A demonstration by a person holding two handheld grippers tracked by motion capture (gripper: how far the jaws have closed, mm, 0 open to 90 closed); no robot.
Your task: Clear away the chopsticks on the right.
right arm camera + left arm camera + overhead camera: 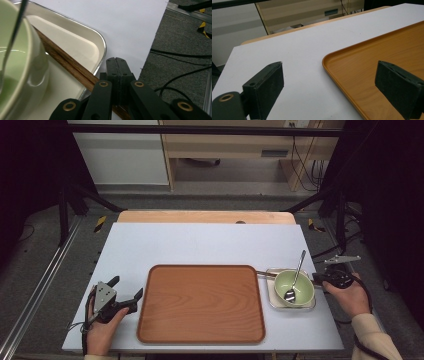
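Green is the bowl (294,287), and it sits in a small white dish (273,297) at about 3 o'clock on the white table (200,242). A spoon (295,279) stands in the bowl, its handle leaning toward 12 o'clock. Brown chopsticks (67,65) lie across the dish under the bowl. The right gripper (117,65) is just beside the dish, its jaws pressed together with nothing between them. A big wooden tray (200,303) lies in the middle. At 9 o'clock, the left gripper (125,292) has its jaws wide apart by the tray's edge.
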